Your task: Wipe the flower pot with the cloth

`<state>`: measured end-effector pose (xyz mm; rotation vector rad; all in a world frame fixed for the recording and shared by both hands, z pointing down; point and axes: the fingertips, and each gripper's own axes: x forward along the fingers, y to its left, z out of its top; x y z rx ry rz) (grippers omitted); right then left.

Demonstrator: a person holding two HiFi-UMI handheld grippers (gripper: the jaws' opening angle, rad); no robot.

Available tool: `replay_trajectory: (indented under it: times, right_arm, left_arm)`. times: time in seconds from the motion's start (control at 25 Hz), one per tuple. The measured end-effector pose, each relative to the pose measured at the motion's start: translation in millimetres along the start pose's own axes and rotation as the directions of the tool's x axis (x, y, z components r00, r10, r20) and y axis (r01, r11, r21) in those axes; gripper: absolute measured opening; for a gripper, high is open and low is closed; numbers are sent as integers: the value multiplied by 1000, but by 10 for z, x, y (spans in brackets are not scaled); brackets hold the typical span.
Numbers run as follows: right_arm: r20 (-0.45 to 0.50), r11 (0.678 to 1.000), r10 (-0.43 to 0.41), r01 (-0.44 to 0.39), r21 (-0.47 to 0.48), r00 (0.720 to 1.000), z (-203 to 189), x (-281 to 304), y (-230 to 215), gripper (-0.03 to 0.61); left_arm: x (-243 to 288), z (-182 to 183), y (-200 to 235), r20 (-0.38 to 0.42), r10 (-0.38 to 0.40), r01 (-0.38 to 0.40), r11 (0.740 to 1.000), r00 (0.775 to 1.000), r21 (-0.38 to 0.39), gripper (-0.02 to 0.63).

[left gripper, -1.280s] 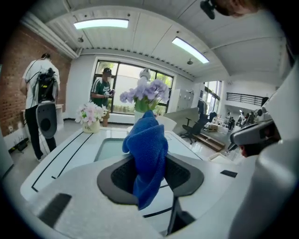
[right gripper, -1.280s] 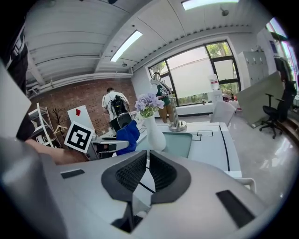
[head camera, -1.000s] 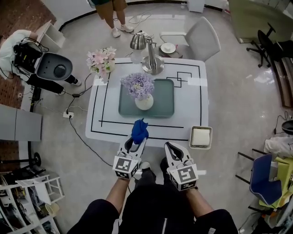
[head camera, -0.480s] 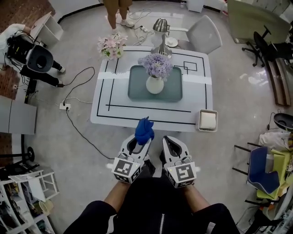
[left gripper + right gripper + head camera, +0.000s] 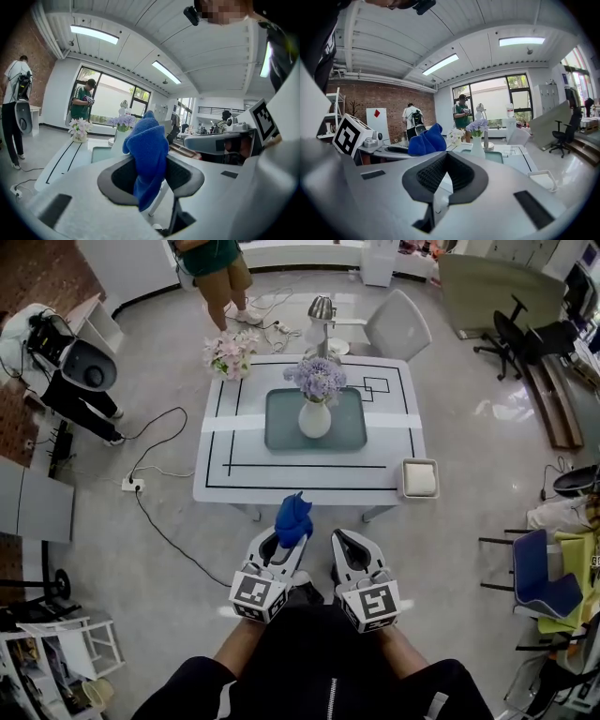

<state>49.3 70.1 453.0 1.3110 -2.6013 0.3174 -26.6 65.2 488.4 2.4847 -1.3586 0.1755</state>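
The flower pot [image 5: 314,420] is a white vase of purple flowers standing on a teal tray [image 5: 281,432] in the middle of the white table [image 5: 394,451]. My left gripper [image 5: 284,533] is shut on a blue cloth [image 5: 292,515], held bunched and upright just short of the table's front edge. The left gripper view shows the cloth [image 5: 147,154] pinched between the pads, with the vase far ahead. My right gripper [image 5: 343,539] hangs beside it, shut on nothing. From the right gripper view the vase [image 5: 477,146] stands well beyond the jaws and the cloth [image 5: 425,140] shows at the left.
A pink bouquet [image 5: 232,354] and a metal lamp [image 5: 321,310] stand at the table's far side, with a white chair [image 5: 398,324] behind. A white square dish [image 5: 419,478] sits at the front right corner. One person [image 5: 211,263] stands beyond the table; a cable [image 5: 150,474] crosses the floor.
The table has drawn farther away in the head view. Both grippers now sit back from its front edge, with the cloth still in the left one.
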Motion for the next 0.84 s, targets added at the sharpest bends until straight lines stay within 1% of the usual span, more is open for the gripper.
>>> replay_trajectory:
  times: [0.08, 0.28, 0.52, 0.84]
  right_arm:
    - [-1, 1000, -2, 2, 3, 1000, -22, -37, 60, 8]
    - [11, 1000, 11, -11, -10, 1000, 23, -45, 219, 8]
    - [20, 999, 35, -35, -32, 999, 55, -45, 347, 8]
    - [16, 998, 58, -58, -40, 998, 61, -2, 440, 8]
  left_arm:
    - [-59, 35, -7, -3, -1, 1, 1000, 1000, 21, 156]
    - [-173, 85, -31, 31, -8, 7, 1000, 1000, 11, 156]
    - [-253, 53, -80, 20, -15, 14, 1000, 1000, 21, 156]
    - [-296, 54, -32, 35, -18, 18, 1000, 999, -4, 156]
